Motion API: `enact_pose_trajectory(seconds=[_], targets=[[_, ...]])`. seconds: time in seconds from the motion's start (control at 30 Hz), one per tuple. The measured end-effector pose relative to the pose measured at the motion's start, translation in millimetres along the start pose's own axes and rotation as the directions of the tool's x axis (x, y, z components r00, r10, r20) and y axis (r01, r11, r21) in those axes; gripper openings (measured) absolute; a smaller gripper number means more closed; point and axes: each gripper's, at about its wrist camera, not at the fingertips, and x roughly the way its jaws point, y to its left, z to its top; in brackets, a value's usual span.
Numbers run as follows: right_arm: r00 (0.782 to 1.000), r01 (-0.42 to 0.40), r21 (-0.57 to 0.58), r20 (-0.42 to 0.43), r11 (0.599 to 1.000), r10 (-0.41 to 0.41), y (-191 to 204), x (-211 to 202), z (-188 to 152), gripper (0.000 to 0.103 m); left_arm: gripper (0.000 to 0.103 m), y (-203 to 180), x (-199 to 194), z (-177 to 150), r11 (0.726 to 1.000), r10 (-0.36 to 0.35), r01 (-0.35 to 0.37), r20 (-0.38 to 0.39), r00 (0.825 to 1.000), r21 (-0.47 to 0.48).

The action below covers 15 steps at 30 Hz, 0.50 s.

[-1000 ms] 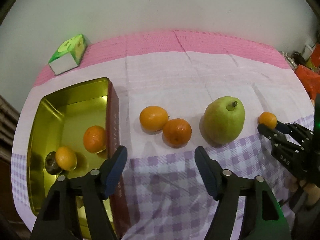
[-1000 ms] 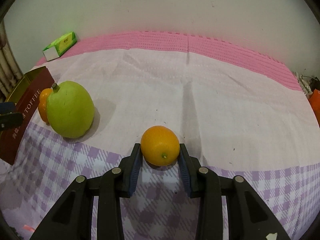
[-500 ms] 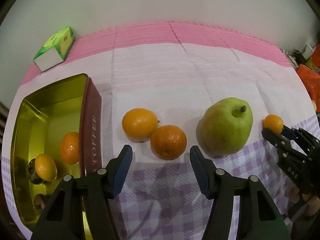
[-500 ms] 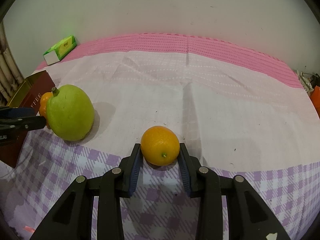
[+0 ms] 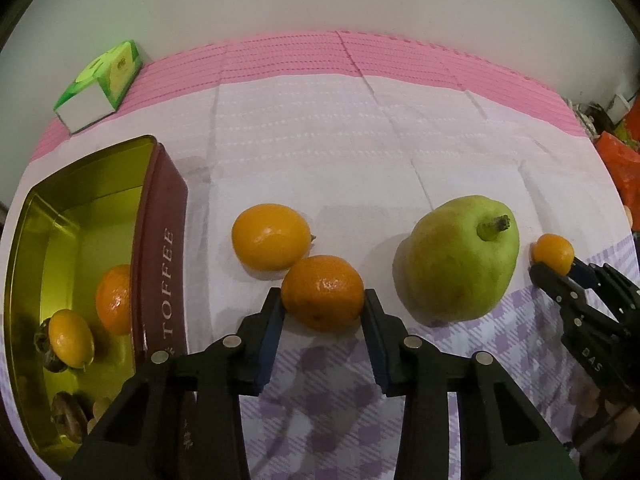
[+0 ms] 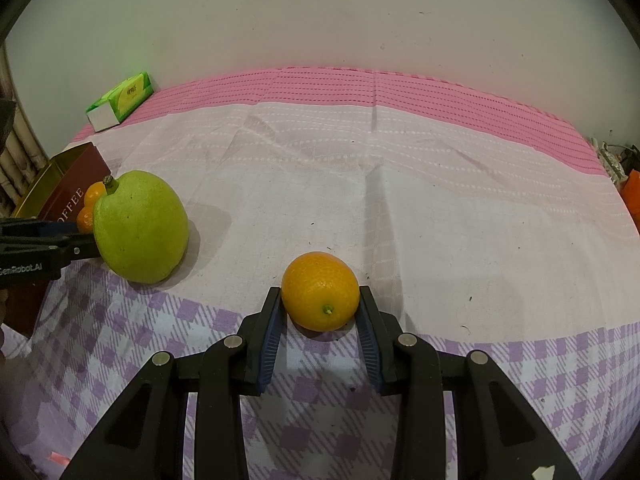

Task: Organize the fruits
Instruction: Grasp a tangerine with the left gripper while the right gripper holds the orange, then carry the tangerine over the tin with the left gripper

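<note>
Left wrist view: the left tongs [image 5: 323, 314] bracket a mandarin [image 5: 322, 293] on the cloth-covered table [image 5: 320, 140], both blue pads touching its sides, so they appear to pinch it. A smoother orange fruit [image 5: 271, 237] lies touching the mandarin on its far left. Left of both stands a gold tin [image 5: 86, 184] with a maroon wall lettered TOFFEE; inside lie another mandarin [image 5: 113, 299] and a small orange fruit [image 5: 71, 338] beside dark items too dim to name. Right of the mandarin rests a green pear [image 5: 456, 258], stem up.

Right wrist view: the right tongs [image 6: 320, 310] pinch a small orange citrus [image 6: 320, 290] resting on the table, well right of the pear. A green tissue pack [image 6: 120, 101] sits at the far left.
</note>
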Motion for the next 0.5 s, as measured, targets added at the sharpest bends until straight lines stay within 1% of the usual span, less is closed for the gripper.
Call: enact_pose_trajectory(seconds=[0.1, 0.27, 0.43, 0.5], targets=[[1.000, 0.000, -0.002, 0.000, 1.000, 0.000, 0, 1, 1, 0.034, 0.040, 0, -7, -4, 1.000, 0.000, 0.000, 0.008, 1.000, -0.002], [1.000, 0.001, -0.003, 0.000, 1.000, -0.001, 0, 0, 1, 0.034, 0.040, 1, -29, -9, 1.000, -0.003, 0.003, 0.033, 0.999, -0.001], [1.000, 0.007, -0.007, 0.001, 1.000, -0.007, 1, 0, 1, 0.034, 0.040, 9, -59, -13, 1.000, 0.008, -0.008, 0.084, 0.996, -0.001], [1.000, 0.011, -0.009, 0.001, 1.000, -0.011, 2, 0, 1, 0.034, 0.040, 16, -71, -14, 1.000, 0.024, -0.023, 0.106, 0.994, -0.006]])
